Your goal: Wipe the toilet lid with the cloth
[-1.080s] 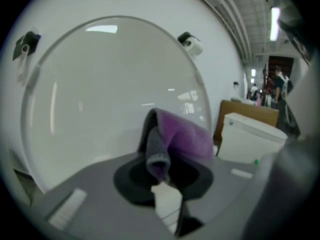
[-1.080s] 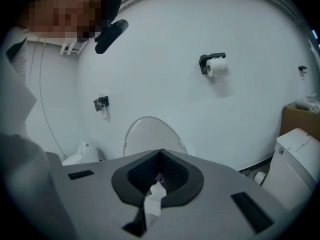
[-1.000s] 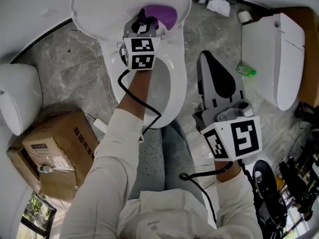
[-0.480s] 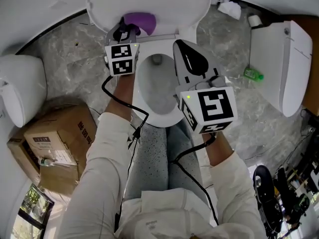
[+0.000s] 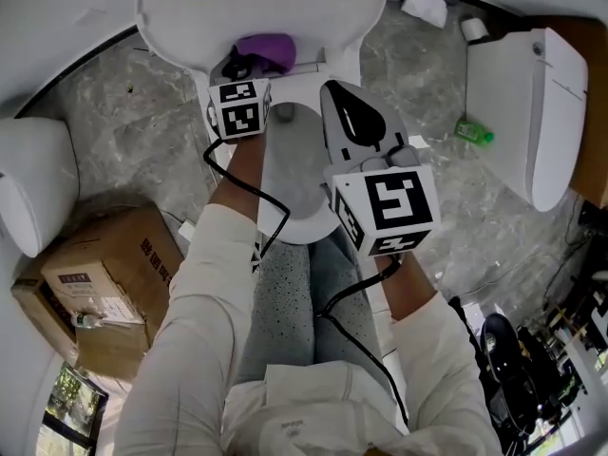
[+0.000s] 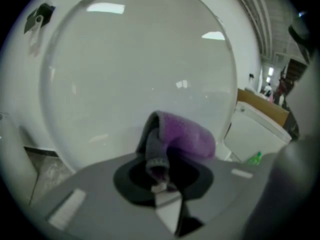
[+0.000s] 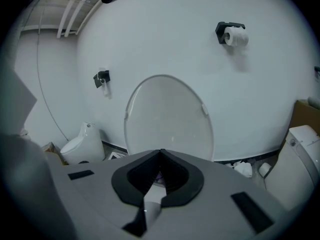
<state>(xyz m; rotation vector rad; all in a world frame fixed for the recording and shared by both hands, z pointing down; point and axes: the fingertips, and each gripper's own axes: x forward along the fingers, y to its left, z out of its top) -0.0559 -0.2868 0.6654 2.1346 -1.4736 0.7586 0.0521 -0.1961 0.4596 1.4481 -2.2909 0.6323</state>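
Pinching the purple cloth [image 6: 186, 139] in the jaws of the left gripper [image 6: 159, 173], holding it low against the raised toilet lid [image 6: 140, 59]. Hovering the right gripper [image 7: 159, 176] above the open bowl [image 5: 294, 164], jaws closed together on nothing, facing the lid.

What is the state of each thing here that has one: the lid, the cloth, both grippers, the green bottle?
toilet lid: raised, standing upright.
cloth: bunched, clamped by one end.
left gripper: shut on the cloth.
right gripper: shut, holding nothing.
green bottle: lying on its side on the floor.
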